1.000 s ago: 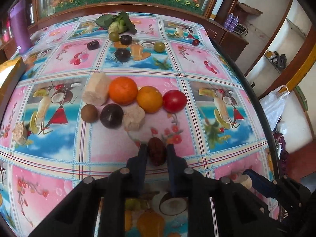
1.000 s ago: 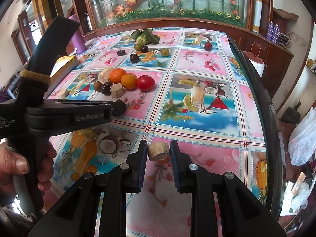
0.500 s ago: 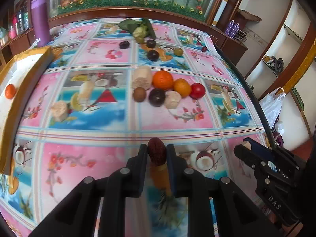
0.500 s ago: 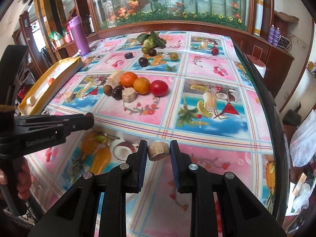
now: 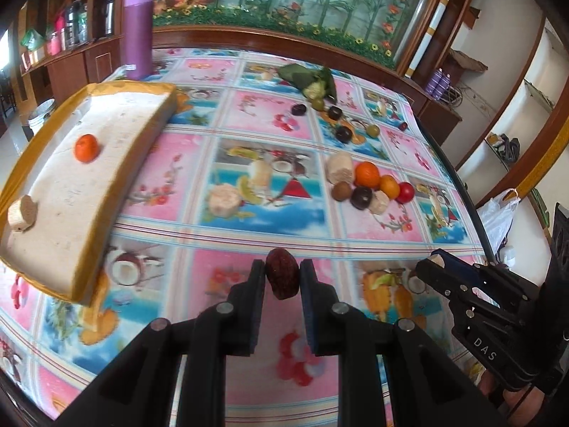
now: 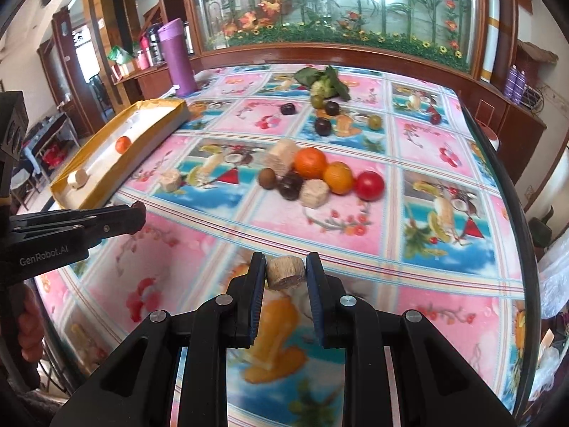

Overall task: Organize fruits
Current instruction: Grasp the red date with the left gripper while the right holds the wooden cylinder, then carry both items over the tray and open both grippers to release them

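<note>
Counter (image 6: 444, 306): long, covered by a glossy cloth of pink and blue squares printed with fruit and coconuts; dark curved edge along the 3 o'clock side.

Tray (image 5: 106, 185): shallow, yellow-rimmed, white inside, at 9 o'clock on the counter. It holds a small orange (image 5: 86, 147) and a pale cut chunk (image 5: 22, 212), well apart.

Fruit cluster (image 6: 320, 178): near the counter's middle, toward 1 o'clock in the left wrist view. Two oranges, a red tomato, a brown round fruit, a dark one and pale cut chunks, packed touching. One more pale chunk (image 5: 222, 200) lies alone between cluster and tray.

Far group (image 6: 325, 106): at 12 o'clock, dark and green small fruits beside a leafy green bundle (image 6: 325, 82).

Left claw (image 5: 282, 279): clenched on a dark red wrinkled fruit (image 5: 282, 277), raised above the counter's near end.

Right claw (image 6: 286, 272): clenched on a pale fibrous chunk (image 6: 285, 271), also held above the cloth. A hand (image 6: 30, 323) at 8 o'clock grips the other tool's handle.

Room: purple tall cylinder (image 6: 176, 58) at the counter's far corner; wooden-framed glass panel with painted bamboo and flowers (image 6: 338, 7) behind; wooden shelving with bottles at 10 o'clock; white plastic bag (image 5: 498, 213) at 3 o'clock.
</note>
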A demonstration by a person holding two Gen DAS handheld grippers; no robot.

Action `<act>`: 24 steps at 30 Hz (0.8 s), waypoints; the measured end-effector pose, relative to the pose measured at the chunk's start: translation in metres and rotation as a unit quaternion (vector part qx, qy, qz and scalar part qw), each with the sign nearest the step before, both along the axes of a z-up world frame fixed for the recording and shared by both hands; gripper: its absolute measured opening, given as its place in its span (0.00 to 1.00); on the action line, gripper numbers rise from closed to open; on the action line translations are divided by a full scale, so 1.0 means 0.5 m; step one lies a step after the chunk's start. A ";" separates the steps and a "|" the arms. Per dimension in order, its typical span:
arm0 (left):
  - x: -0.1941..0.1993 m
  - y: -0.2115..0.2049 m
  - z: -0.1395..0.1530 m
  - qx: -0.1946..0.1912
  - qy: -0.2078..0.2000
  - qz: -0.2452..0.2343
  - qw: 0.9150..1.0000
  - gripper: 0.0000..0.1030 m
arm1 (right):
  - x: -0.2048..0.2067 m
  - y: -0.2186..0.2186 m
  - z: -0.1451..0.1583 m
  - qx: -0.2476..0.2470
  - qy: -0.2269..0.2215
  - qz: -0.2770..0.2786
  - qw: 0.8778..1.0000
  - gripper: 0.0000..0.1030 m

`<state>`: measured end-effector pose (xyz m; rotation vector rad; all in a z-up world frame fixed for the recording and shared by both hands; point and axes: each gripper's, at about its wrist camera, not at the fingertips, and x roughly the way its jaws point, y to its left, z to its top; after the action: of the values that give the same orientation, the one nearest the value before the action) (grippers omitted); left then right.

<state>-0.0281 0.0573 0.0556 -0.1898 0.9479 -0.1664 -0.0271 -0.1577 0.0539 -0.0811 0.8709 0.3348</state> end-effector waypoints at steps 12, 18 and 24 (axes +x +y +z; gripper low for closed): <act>-0.017 0.170 0.018 0.000 -0.019 0.061 0.998 0.22 | 0.016 0.169 0.017 -0.007 -0.004 0.052 0.999 0.22; -0.015 0.253 0.017 0.004 -0.022 0.092 0.996 0.22 | 0.038 0.257 0.032 -0.007 -0.008 0.087 0.996 0.22; 0.004 0.336 0.019 0.018 -0.022 0.122 0.992 0.22 | 0.083 0.345 0.050 -0.002 -0.010 0.112 0.994 0.22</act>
<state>-0.0263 0.2251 0.0652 -0.2659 0.8756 0.0707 0.0145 0.0146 0.0787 -0.1870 0.8438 0.5421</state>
